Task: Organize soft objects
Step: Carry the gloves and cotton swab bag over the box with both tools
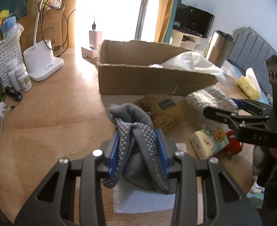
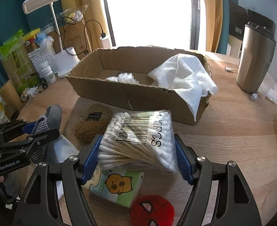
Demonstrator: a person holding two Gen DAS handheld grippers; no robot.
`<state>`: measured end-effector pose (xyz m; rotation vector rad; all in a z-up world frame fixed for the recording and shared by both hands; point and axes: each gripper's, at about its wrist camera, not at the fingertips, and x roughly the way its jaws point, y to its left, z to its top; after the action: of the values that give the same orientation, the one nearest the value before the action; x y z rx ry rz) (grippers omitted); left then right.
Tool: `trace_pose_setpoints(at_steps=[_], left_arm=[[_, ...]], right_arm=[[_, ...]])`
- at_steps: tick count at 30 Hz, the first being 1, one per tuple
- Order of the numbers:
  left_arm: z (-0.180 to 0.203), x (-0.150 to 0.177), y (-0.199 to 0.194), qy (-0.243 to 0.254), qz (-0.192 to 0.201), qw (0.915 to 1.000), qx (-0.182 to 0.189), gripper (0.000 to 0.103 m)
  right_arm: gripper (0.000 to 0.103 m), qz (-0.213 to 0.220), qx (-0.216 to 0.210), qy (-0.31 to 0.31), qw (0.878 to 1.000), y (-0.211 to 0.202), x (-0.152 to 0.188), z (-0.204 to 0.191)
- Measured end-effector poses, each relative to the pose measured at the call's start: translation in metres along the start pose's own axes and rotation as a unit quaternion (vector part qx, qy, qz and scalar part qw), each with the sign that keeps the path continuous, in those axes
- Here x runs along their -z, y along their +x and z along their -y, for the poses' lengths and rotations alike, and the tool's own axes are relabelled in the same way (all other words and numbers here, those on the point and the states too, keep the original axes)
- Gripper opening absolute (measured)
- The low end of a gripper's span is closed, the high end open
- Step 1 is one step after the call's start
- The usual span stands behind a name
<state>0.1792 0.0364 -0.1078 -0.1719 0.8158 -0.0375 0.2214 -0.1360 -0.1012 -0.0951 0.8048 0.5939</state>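
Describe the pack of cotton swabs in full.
The pack of cotton swabs is a clear plastic bag crammed with wooden-stemmed, white-tipped swabs, with a barcode label and dark lettering on top. The right hand-held gripper holds it by its two sides, blue pads pressed against the plastic, lifted slightly above a cartoon-printed tissue pack. It hangs roughly level in front of the cardboard box, beside a brown plush.

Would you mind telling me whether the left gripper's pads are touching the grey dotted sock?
Touching. The left wrist view shows the left gripper with both blue pads pressed against the bunched grey dotted sock, no gap on either side.
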Motion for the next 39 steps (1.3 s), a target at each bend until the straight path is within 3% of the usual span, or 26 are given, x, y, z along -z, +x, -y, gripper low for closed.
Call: trace_pose_setpoints(at_steps=[24,39], left_arm=[[0.019,-0.037,-0.065,0.024,0.084,0.9961,0.013,0.038],[0.016,-0.067,-0.072,0.031,0.113,0.993,0.009,0.038]], right_arm=[[0.075,0.063,0.008,-0.004,0.998,-0.056,-0.017,0.003],[0.075,0.088,0.008,-0.01,0.996,-0.062,-0.04,0.006]])
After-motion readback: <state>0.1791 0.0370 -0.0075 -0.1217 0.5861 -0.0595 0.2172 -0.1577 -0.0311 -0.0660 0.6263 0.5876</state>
